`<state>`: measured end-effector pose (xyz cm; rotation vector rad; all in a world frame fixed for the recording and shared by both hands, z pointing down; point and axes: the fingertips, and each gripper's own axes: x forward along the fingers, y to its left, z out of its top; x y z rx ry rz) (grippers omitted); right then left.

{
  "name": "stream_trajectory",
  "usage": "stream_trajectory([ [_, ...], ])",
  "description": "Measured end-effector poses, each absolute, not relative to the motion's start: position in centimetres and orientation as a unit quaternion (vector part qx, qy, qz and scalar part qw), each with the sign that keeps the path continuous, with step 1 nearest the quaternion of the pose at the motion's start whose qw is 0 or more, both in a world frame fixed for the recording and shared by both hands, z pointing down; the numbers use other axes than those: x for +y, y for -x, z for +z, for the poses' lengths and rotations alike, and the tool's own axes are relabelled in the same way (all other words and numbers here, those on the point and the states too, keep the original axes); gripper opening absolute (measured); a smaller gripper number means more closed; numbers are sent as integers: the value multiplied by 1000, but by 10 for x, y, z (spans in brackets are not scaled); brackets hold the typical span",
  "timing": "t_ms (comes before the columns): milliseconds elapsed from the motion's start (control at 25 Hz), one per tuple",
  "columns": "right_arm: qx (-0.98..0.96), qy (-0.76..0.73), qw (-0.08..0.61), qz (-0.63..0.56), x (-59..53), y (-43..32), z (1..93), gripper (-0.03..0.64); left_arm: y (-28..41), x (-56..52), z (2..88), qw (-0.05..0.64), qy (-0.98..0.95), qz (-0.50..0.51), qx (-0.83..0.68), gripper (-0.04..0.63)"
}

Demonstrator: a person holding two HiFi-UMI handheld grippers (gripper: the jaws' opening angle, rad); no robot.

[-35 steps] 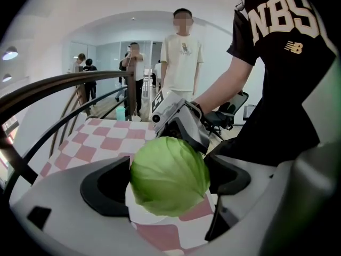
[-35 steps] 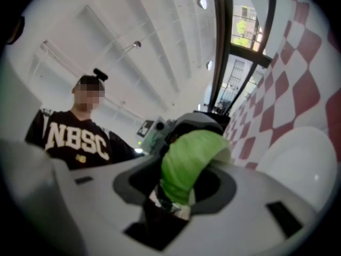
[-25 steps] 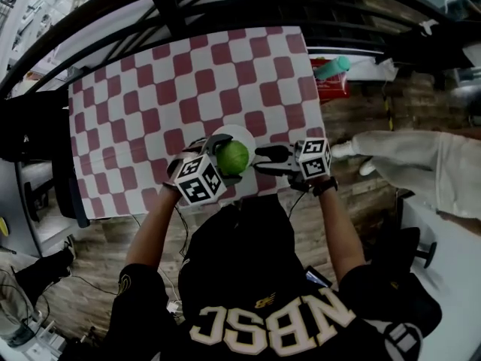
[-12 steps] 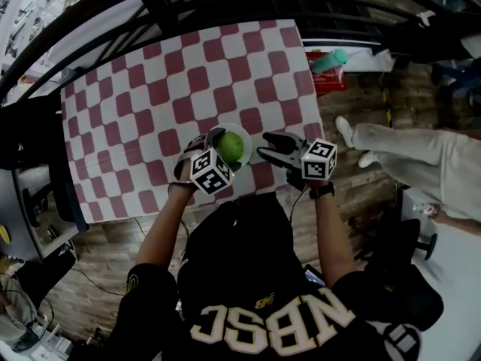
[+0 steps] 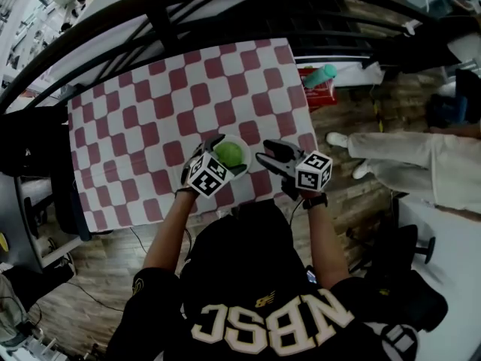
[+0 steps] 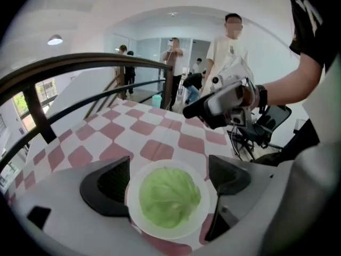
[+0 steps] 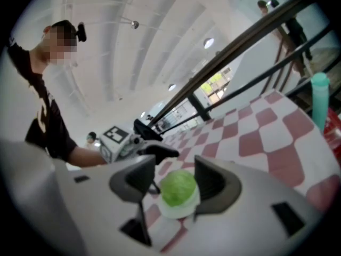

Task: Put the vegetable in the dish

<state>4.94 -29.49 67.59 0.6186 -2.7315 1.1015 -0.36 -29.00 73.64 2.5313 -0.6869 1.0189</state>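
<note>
1. One round, pale-green head of cabbage (image 5: 228, 153) lies inside one shallow white round dish (image 5: 243, 144) and fills most of it.
2. The dish stands on one counter covered with a red-and-white checked cloth (image 5: 143, 104), close to the edge nearest the person.
3. There are two hand-held grippers, and each carries one white cube with black square markers.
4. The left hand-held gripper (image 6: 168, 181) hovers over the dish. Its two black jaws are spread wide, one on each side of the dish, and grip nothing.
5. The right hand-held gripper (image 7: 176, 170) is just beside the dish on its right. Its jaws are also apart and empty, and the cabbage shows beyond the gap.
6. One teal bottle (image 5: 325, 74) stands beyond the counter's right edge.
</note>
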Motion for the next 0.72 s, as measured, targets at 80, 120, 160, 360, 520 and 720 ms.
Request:
stream_trajectory([
  [80,-903,-254,53,341,-308,-53,659,222,9,-301,705,162,-894,319,-270,480],
  [120,-903,-278,47,326,-315,-54,649,222,14,-308,688,160,-895,299,-288,480],
  [160,-902,-300,40,308,-323,-54,636,222,21,-316,671,158,-895,279,-309,480],
  [360,-897,-392,12,206,-368,-52,558,222,64,-363,578,125,-882,180,-417,480],
  [520,-896,-425,25,124,-402,-39,496,222,85,-399,505,81,-873,121,-465,478],
  [720,-889,-451,19,74,-418,-17,437,208,112,-414,432,18,-848,75,-524,332],
])
